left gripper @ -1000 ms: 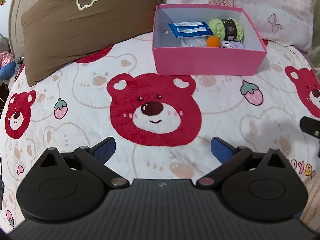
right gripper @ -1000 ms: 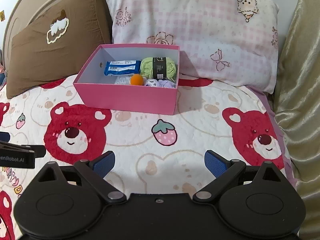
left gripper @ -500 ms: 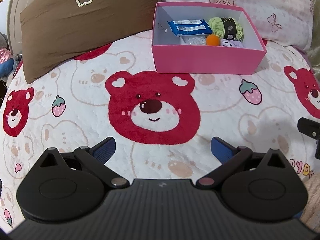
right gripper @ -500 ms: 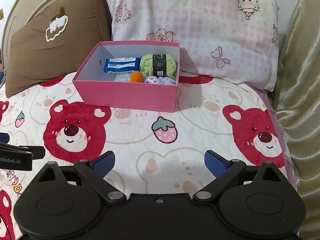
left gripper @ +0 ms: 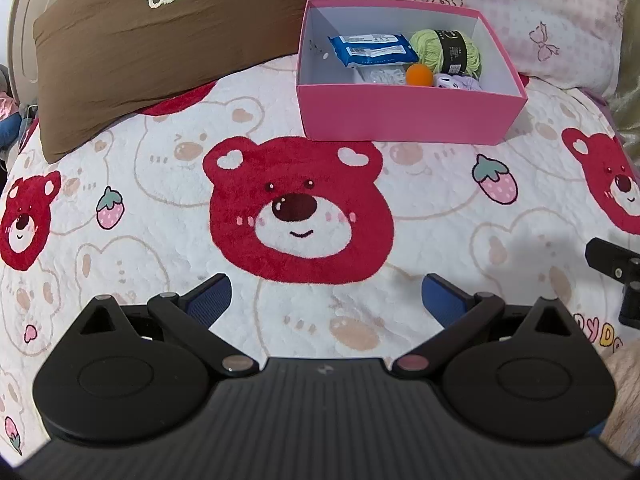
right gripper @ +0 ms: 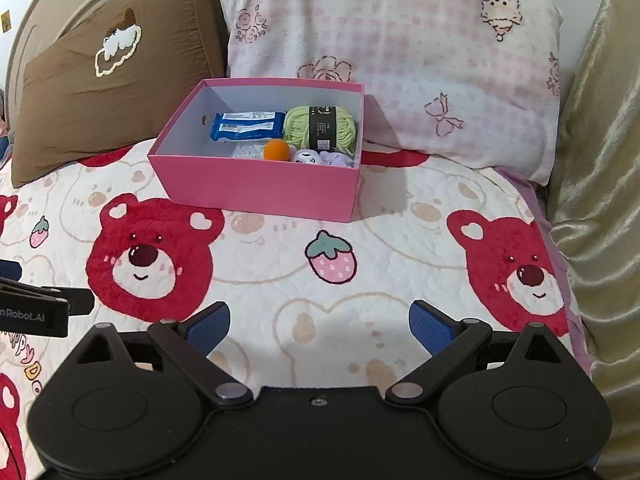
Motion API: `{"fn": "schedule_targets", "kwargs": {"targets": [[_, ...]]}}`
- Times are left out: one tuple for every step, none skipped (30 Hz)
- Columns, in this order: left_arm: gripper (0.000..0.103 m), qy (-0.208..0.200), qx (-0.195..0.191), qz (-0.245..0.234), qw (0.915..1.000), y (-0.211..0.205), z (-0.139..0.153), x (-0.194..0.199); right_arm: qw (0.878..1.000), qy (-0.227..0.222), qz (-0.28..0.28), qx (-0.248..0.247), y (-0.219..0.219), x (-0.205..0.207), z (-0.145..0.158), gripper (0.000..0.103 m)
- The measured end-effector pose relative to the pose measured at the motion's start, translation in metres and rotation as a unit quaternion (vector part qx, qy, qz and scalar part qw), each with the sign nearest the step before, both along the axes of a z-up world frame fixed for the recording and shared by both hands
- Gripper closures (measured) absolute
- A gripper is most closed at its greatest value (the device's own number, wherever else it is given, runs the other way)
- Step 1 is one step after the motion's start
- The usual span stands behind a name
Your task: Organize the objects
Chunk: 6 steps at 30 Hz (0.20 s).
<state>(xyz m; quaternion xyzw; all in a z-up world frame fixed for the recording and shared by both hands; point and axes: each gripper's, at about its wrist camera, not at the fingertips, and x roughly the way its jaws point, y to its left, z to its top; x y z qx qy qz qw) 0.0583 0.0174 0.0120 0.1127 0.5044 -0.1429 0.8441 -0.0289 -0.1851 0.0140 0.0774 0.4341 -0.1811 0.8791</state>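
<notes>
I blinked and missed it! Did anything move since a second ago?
Only a little. Both cameras eased closer to the pink box, so it looks a bit lower and nearer. The left gripper and right gripper stayed open and empty. The blue packet, green yarn and orange ball stayed in the box.

Blanket (left gripper: pixel 160 208): fluffy plush cloth, matt, quilted; the red bear patches look shaggier. Box (left gripper: pixel 408 114): smooth matt card, pink outside, white inside. Brown pillow (left gripper: pixel 168 48): crinkled woven cloth, with a looped towelling patch. Pink pillow (right gripper: pixel 420 60): soft printed cloth, matt. Blue packet (left gripper: pixel 374 50): glossy plastic film. Yarn (left gripper: pixel 446 50): fuzzy green fibre with a paper band. Orange ball (left gripper: pixel 419 75): smooth, matt. Left gripper (left gripper: pixel 325 298) and right gripper (right gripper: pixel 319 324): matt black plastic, ribbed body, metal pivot pins, textured blue pads. Curtain (right gripper: pixel 596 184): shiny satin-like cloth.
</notes>
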Motion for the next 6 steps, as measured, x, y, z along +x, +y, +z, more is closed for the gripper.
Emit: {"fn": "schedule_targets", "kwargs": {"targets": [[0.0, 0.0, 0.0, -0.001, 1.0, 0.0001, 0.0001, -0.0003, 1.0, 0.0, 0.0, 0.0, 0.0007, 0.0001, 0.0, 0.005], [0.0, 0.0, 0.0, -0.001, 1.0, 0.0, 0.0001, -0.0006, 1.0, 0.0, 0.0, -0.001, 0.001, 0.0001, 0.0, 0.005], [0.0, 0.001, 0.0, -0.001, 1.0, -0.0001, 0.0, -0.0006, 1.0, 0.001, -0.001, -0.001, 0.0015, 0.0002, 0.0001, 0.005], [0.0, 0.002, -0.001, 0.0, 1.0, -0.0002, 0.0, -0.0009, 1.0, 0.001, -0.001, -0.002, 0.0017, 0.0002, 0.0, 0.005], [0.0, 0.003, -0.001, 0.0, 1.0, -0.0003, 0.0, -0.0003, 1.0, 0.001, -0.001, -0.003, 0.0017, 0.0002, 0.0, 0.005], [0.0, 0.005, -0.001, 0.0, 1.0, -0.0005, -0.0002, 0.0003, 1.0, 0.001, -0.001, -0.003, 0.0015, 0.0001, 0.0, 0.005]]}}
